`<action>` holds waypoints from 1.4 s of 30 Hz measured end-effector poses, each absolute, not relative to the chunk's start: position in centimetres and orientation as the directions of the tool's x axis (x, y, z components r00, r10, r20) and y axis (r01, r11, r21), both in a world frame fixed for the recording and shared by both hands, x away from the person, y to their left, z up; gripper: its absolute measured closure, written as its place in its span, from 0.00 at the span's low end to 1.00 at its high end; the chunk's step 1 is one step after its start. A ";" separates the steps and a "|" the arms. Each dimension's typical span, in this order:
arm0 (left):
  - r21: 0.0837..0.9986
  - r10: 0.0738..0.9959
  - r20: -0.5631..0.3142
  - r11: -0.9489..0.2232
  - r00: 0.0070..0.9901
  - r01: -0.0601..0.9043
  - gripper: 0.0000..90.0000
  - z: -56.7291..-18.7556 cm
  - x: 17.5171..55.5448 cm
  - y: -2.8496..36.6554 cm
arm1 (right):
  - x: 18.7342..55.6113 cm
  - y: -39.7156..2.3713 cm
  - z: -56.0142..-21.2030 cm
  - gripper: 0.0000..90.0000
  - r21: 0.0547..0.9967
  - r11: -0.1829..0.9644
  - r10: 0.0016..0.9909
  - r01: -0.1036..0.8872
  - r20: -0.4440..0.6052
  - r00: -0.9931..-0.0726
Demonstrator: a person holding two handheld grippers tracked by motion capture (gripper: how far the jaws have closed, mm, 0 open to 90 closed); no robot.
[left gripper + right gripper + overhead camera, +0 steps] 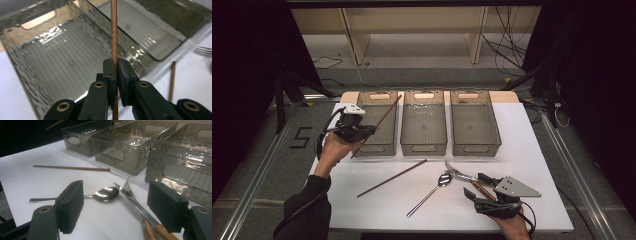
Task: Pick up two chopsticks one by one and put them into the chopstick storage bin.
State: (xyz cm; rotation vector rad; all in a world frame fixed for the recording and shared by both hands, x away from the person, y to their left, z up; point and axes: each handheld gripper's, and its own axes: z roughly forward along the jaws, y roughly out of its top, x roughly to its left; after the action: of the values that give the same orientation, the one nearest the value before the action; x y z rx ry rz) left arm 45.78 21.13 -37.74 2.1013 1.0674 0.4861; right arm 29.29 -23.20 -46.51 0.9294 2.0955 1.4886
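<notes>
The left gripper (362,131) has its fingers (110,72) clamped tight on a wooden chopstick (114,30), gripping it partway along the shaft. In the left gripper view the stick runs straight up from between the two pads and also carries on below them. Beyond the fingertips, under the stick's far length, lies the ribbed floor of the left-hand smoked plastic bin (62,62). In the high view the chopstick slants across that bin (377,122), its upper end near the bin's far right corner and its lower end past the near rim, beside the hand.

The right gripper (120,207) has its fingers (71,205) spread well apart and holds nothing. It sits low over the white bench (532,150). Between the two pads, just ahead, lie a spoon (105,194) with its bowl turned up, a fork (128,188) and a wood-handled knife (136,206); the knife blade passes close by the right-hand pad, but whether it touches I cannot tell. Farther out from these fingers a second chopstick (72,167) lies flat on the bench, in front of the middle bin (130,147).
</notes>
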 end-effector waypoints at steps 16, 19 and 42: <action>0.728 0.835 0.022 -0.390 0.550 0.564 0.94 -36.8 49.5 21.1 | 29.3 -23.3 -46.5 0.30 0.940 0.198 0.714 0.279 0.057 -0.698; 0.728 0.838 0.021 -0.387 0.545 0.566 0.94 -37.1 50.2 21.1 | 29.3 -23.2 -46.4 0.29 0.940 0.195 0.712 0.278 0.059 -0.699; 0.694 0.877 0.039 -0.369 0.479 0.619 0.94 -39.8 53.2 22.0 | 29.3 -23.3 -46.4 0.29 0.942 0.191 0.708 0.277 0.063 -0.703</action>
State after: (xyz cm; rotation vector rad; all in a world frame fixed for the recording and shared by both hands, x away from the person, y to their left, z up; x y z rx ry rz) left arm 53.22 22.02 -39.85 2.1129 1.2315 0.5450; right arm 29.30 -23.33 -46.42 0.9237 2.0866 1.5204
